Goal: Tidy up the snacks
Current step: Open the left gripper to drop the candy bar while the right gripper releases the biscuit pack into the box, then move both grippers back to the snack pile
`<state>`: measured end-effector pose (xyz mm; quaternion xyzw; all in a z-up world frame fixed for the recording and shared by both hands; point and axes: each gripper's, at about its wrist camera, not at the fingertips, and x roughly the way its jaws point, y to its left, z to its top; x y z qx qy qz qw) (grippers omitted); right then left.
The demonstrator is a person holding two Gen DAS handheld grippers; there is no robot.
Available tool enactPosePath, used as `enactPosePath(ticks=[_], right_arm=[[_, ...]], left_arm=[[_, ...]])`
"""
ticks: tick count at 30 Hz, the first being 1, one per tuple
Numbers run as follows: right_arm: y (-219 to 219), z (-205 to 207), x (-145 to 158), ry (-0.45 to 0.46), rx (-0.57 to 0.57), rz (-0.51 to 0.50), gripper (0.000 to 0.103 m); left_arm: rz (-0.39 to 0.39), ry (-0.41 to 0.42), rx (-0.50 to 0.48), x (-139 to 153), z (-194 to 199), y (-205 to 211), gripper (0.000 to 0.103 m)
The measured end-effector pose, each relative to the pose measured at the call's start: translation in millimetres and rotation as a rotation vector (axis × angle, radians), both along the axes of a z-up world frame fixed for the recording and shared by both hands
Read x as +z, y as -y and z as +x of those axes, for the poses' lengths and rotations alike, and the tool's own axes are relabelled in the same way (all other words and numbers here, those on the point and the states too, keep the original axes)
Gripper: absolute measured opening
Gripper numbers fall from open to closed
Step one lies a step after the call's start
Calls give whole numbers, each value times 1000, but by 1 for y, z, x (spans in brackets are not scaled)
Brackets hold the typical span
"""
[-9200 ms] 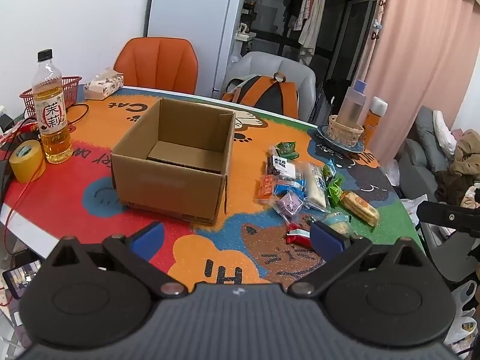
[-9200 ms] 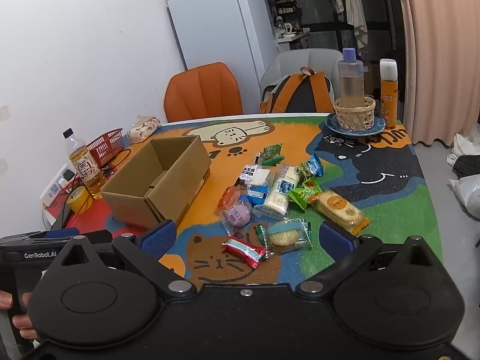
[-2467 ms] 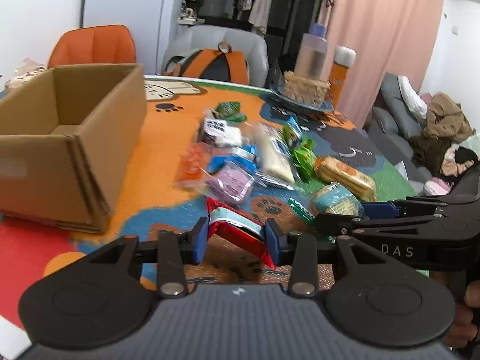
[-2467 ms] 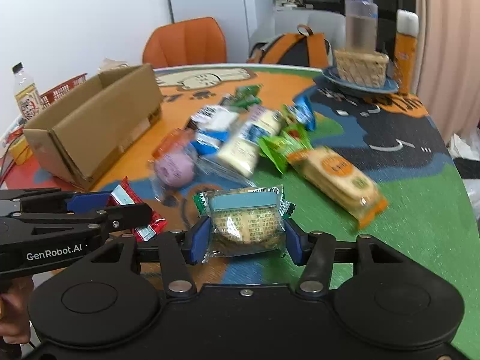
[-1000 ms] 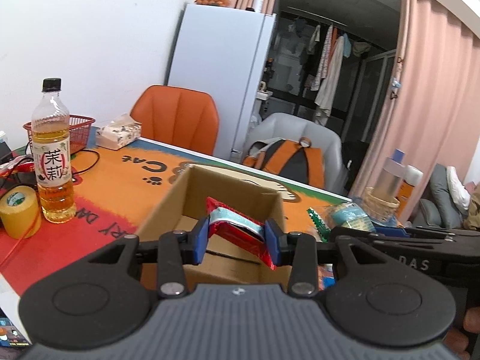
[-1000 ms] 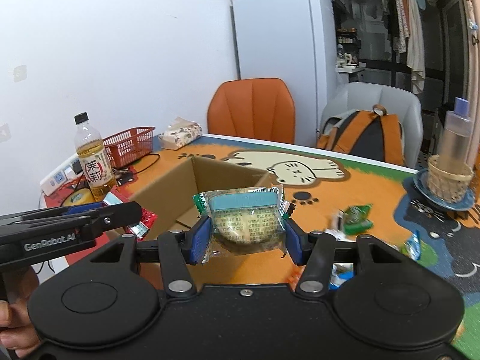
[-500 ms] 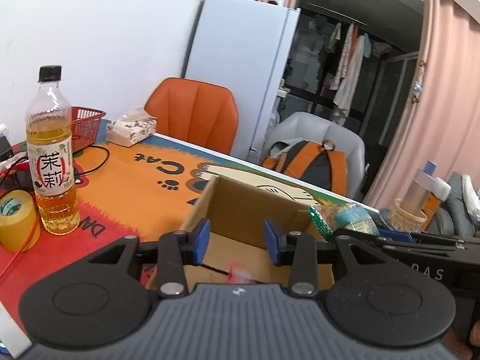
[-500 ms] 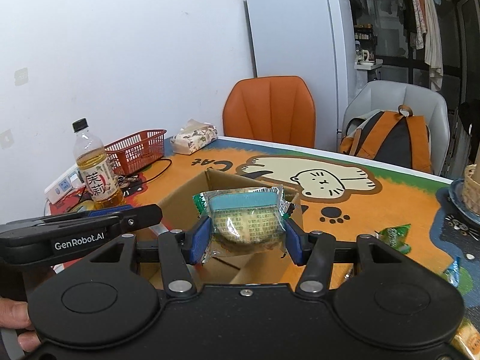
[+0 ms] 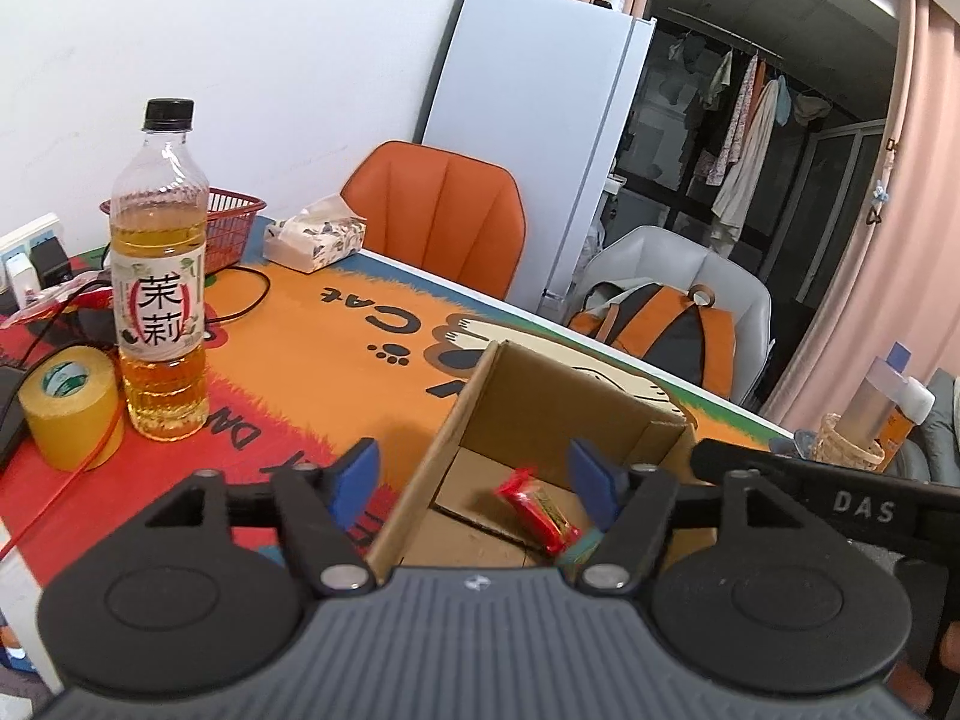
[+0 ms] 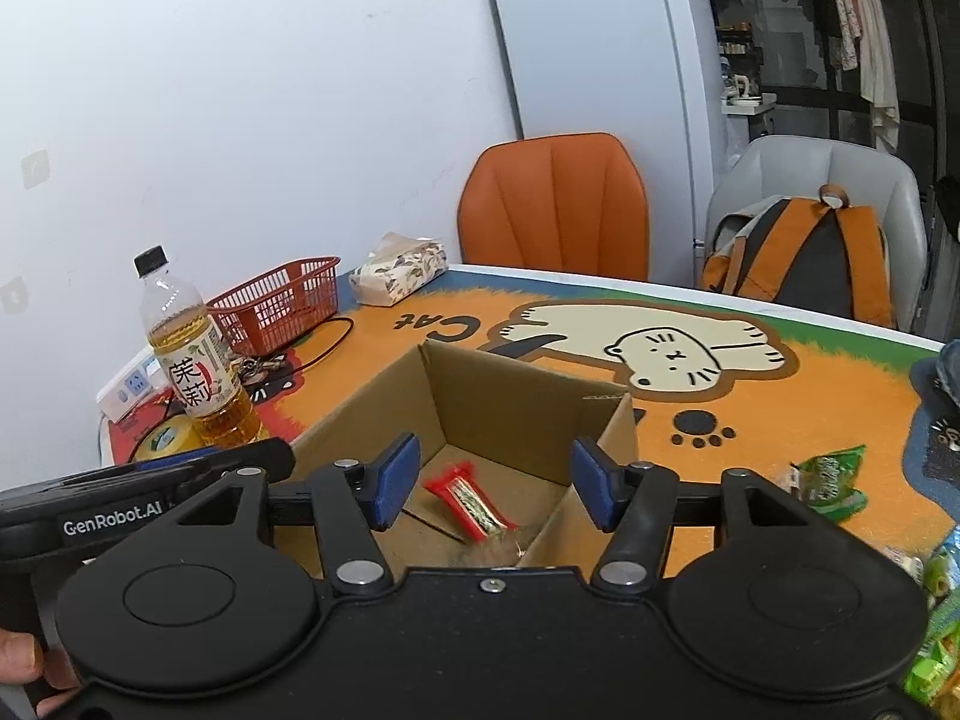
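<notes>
The open cardboard box (image 9: pixel 540 396) stands on the cat-print table mat, right below both grippers. A red snack packet (image 9: pixel 537 510) lies loose on the box floor, also in the right wrist view as the red packet (image 10: pixel 471 507). A teal packet edge (image 9: pixel 577 547) shows beside it, mostly hidden behind a finger. My left gripper (image 9: pixel 474 477) hangs over the box (image 10: pixel 510 402), its jaws opening with nothing between them. My right gripper (image 10: pixel 493 480) is beside it on the right, jaws also opening and empty; a blurred packet (image 10: pixel 486 546) shows just below them.
A tea bottle (image 9: pixel 162 276) and a yellow tape roll (image 9: pixel 72 408) stand left of the box, with cables, a red basket (image 10: pixel 276 300) and a tissue pack (image 9: pixel 315 234) behind. Green snack packets (image 10: pixel 831 480) lie to the right. An orange chair (image 10: pixel 552 204) stands at the far edge.
The red packet has left the left jaws and dropped into the box. The cookie packet has left the right jaws. Both pairs of jaws stand wider than before.
</notes>
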<state>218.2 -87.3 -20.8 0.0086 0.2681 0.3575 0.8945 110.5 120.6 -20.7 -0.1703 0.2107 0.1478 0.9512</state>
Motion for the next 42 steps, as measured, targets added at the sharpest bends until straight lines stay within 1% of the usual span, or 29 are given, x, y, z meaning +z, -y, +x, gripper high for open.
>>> enactPosePath(ticks=[4, 6, 8, 13, 27, 35, 42], right_arm=[[22, -3, -1, -15, -36, 11, 65], [36, -6, -2, -27, -60, 17, 66], [47, -8, -3, -33, -85, 20, 67], [77, -17, -6, -22, -147, 8, 78], [162, -36, -15, -28, -269, -1, 79], [196, -43, -20, -27, -304, 0, 79], [219, -46, -30, -29, -331, -2, 79]], left_arm=[[11, 12, -13, 6, -7, 11, 83], [8, 14, -14, 7, -9, 17, 89], [4, 16, -18, 8, -12, 25, 90], [3, 18, -56, 7, -15, 43, 91], [8, 26, -200, 8, -18, 107, 91], [20, 23, -266, 5, -17, 139, 91], [24, 17, -315, -2, -12, 165, 91]])
